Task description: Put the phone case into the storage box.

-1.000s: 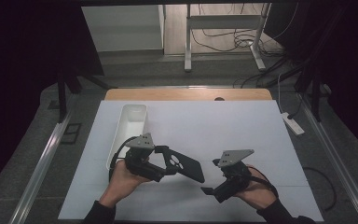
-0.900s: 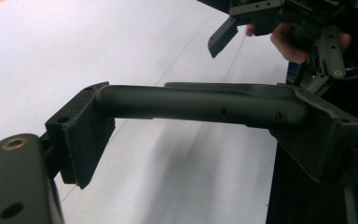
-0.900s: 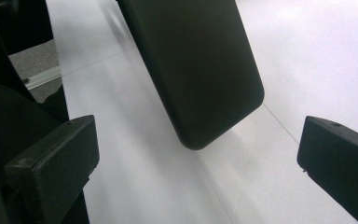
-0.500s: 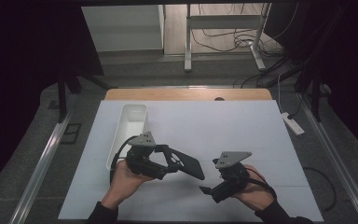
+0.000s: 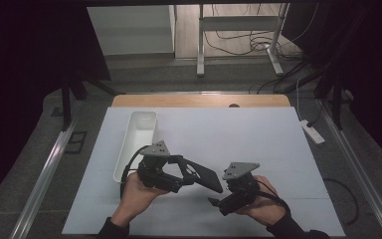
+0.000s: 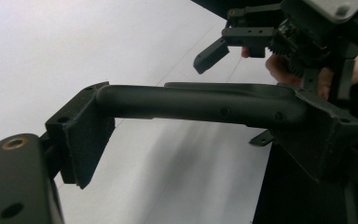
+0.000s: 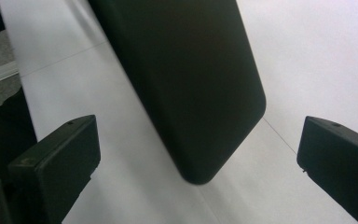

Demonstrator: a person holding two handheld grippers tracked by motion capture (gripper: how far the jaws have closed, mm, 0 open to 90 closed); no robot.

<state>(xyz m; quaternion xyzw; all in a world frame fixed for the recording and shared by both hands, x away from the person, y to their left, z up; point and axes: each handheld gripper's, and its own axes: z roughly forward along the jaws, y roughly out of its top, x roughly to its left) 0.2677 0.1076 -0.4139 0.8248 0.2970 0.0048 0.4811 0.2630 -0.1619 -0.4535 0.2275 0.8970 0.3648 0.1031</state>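
Left hand (image 5: 134, 191): coming in from the bottom edge of the high view, gripping the left gripper (image 5: 179, 174) from below, pointing it rightward and level above the table (image 5: 258, 139).
Left jaws: clamping the rim of a flat black plate (image 5: 204, 175), one pad (image 6: 81, 135) on each face.
Black plate: hanging in the air between the two grippers, tilting down toward the right; rounded corner (image 7: 200, 93) reaching in ahead of the right jaws.
Right hand (image 5: 263, 201): resting low near the table's front edge, aiming the right gripper (image 5: 218, 203) leftward toward the plate.
Right jaws: standing wide apart, touching nothing.
White tray (image 5: 138, 142): lying on the table just beyond the left gripper.
Hard to make out: plate's far end running out of frame in the right gripper view; forearms cut off by the frame's bottom edge; room beyond the table sinking into darkness.
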